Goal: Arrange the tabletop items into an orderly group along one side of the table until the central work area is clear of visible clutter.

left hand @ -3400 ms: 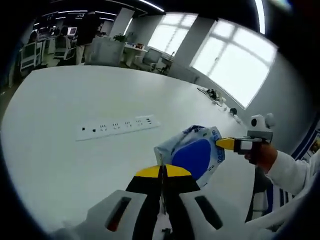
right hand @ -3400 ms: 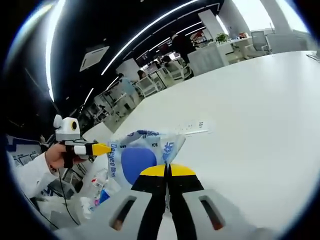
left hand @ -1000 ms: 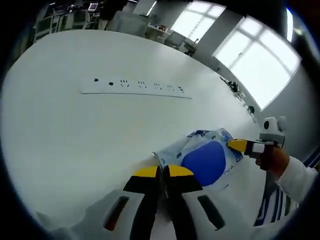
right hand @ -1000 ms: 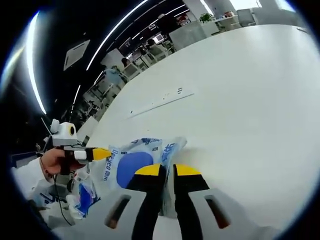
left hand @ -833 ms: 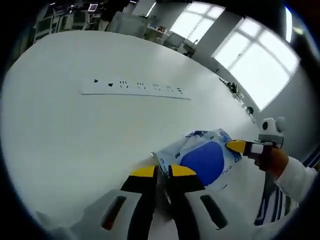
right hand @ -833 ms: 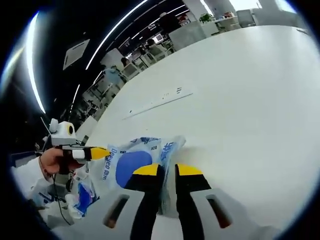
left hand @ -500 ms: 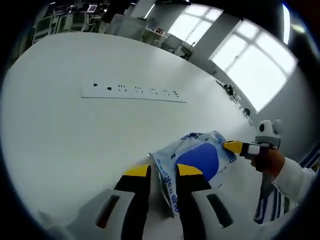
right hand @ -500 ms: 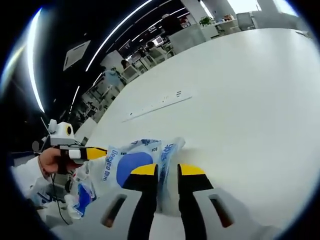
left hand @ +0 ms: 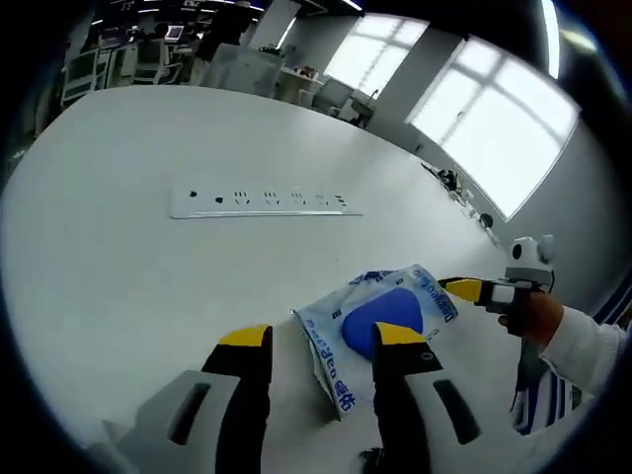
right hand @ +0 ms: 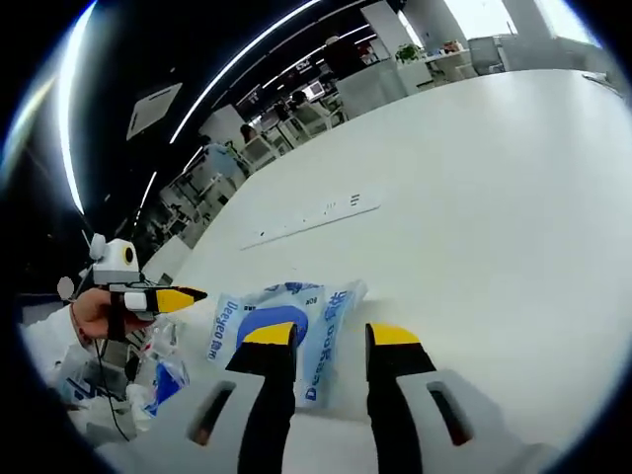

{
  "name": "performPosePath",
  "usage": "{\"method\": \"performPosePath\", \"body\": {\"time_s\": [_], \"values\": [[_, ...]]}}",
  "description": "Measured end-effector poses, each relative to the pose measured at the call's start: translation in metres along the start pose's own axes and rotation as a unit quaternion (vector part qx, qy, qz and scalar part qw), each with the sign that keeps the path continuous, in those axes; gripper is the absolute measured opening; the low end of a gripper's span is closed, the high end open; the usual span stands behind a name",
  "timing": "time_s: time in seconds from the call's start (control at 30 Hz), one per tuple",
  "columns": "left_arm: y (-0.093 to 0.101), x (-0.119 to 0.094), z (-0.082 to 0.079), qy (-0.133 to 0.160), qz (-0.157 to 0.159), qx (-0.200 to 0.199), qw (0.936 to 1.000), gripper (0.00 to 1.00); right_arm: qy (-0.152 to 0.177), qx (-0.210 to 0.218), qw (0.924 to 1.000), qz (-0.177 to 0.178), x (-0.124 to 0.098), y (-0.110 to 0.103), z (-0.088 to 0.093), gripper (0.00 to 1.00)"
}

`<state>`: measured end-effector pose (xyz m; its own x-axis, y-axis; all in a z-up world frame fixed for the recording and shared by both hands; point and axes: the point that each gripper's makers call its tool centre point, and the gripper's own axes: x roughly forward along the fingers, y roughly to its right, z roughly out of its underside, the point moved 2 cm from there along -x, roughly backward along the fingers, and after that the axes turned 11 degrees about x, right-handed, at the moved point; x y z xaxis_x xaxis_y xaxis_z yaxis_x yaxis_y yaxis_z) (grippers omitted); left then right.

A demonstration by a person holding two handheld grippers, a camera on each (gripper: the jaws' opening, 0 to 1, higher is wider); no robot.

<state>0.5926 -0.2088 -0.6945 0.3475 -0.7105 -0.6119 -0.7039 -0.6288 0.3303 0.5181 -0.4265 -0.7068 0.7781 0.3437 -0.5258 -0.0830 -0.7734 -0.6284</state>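
Observation:
A white packet with a blue oval (left hand: 383, 310) lies flat on the white table (left hand: 109, 267). My left gripper (left hand: 323, 337) is open, its yellow-tipped jaws standing either side of the packet's near end without touching it. In the right gripper view the same packet (right hand: 235, 320) lies just beyond my right gripper (right hand: 331, 336), which is open as well, one jaw over the blue oval. The right gripper (left hand: 472, 290) comes into the left gripper view at the packet's far corner, held by a hand (left hand: 533, 318). The left gripper (right hand: 170, 296) shows at the left of the right gripper view.
A long white power strip (left hand: 265, 201) lies across the table beyond the packet, also seen as the strip (right hand: 312, 218). More blue-and-white packets (right hand: 164, 381) sit low at the left, past the table's edge. Office desks and chairs (right hand: 296, 123) stand far behind.
Both grippers have gone from shut on the packet's ends to open. The packet, earlier held up between them, now rests flat on the table.

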Motion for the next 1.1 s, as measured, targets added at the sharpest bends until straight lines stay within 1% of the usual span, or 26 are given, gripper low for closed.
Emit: {"method": "performPosePath", "body": {"time_s": [0.23, 0.37, 0.6, 0.73, 0.8, 1.0, 1.1], "values": [[0.000, -0.017, -0.009, 0.015, -0.008, 0.005, 0.9998, 0.46, 0.020, -0.003, 0.9998, -0.006, -0.014, -0.008, -0.008, 0.31], [0.003, -0.030, -0.010, 0.018, -0.013, 0.013, 0.9997, 0.51, 0.033, -0.005, 0.9994, -0.012, -0.024, -0.016, -0.011, 0.33], [0.010, -0.053, -0.011, 0.029, -0.018, 0.016, 0.9993, 0.55, 0.051, -0.011, 0.9980, -0.036, -0.044, -0.043, -0.009, 0.39], [0.012, -0.068, -0.015, 0.042, -0.020, 0.019, 0.9988, 0.57, 0.052, -0.019, 0.9974, -0.046, -0.050, -0.053, -0.007, 0.40], [0.014, -0.076, -0.016, 0.047, -0.021, 0.019, 0.9985, 0.58, 0.054, -0.021, 0.9970, -0.052, -0.057, -0.060, -0.003, 0.42], [0.018, -0.101, -0.015, 0.060, -0.024, 0.024, 0.9976, 0.61, 0.057, -0.025, 0.9961, -0.062, -0.064, -0.071, -0.002, 0.43], [0.019, -0.114, -0.015, 0.068, -0.028, 0.026, 0.9970, 0.62, 0.057, -0.027, 0.9955, -0.070, -0.065, -0.073, -0.003, 0.43]]}}
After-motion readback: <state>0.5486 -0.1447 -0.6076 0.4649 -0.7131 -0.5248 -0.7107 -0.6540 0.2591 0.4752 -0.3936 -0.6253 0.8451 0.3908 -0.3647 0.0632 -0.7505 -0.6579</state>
